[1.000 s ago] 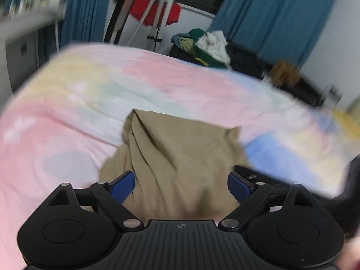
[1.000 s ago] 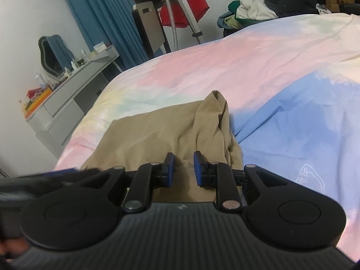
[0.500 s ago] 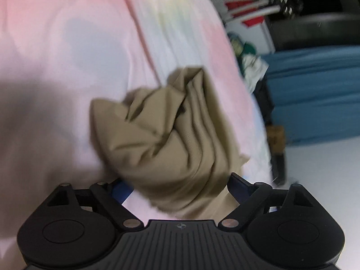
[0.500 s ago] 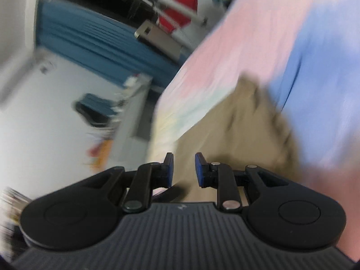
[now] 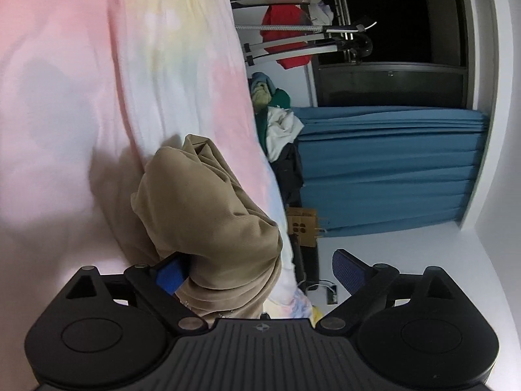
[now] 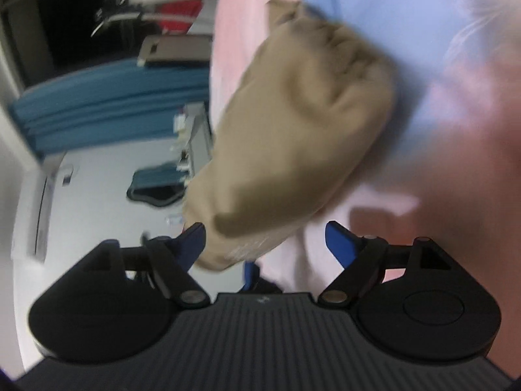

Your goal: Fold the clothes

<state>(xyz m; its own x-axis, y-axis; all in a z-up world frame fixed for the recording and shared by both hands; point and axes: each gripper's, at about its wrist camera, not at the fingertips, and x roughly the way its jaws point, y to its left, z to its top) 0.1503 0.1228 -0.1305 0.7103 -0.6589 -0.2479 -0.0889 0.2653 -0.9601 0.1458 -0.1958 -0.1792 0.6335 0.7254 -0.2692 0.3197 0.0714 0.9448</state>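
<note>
- Left wrist view: the left gripper (image 5: pixel 257 267) has its jaws spread wide, and the near end of the tan garment (image 5: pixel 208 215) bulges between them. One blue pad (image 5: pixel 169 273) seems to brush the cloth; the other stands well clear, so nothing is clamped.
- Right wrist view, blurred: the right gripper (image 6: pixel 265 239) has just been opening its jaws. They stand wide, with the garment's near edge between them — not pinched.
- Beyond both tools, the garment lies bunched in a loose heap on the pastel bedsheet (image 5: pixel 81 97), close to the bed's edge.
- It looks soft, light and floppy. It will likely sag and slip from any bulky grab, so a hem or corner, one for each gripper, seems the best hold.
- Farther off — a pile of clothes (image 5: pixel 276 120) and blue curtains (image 5: pixel 390 169).
</note>
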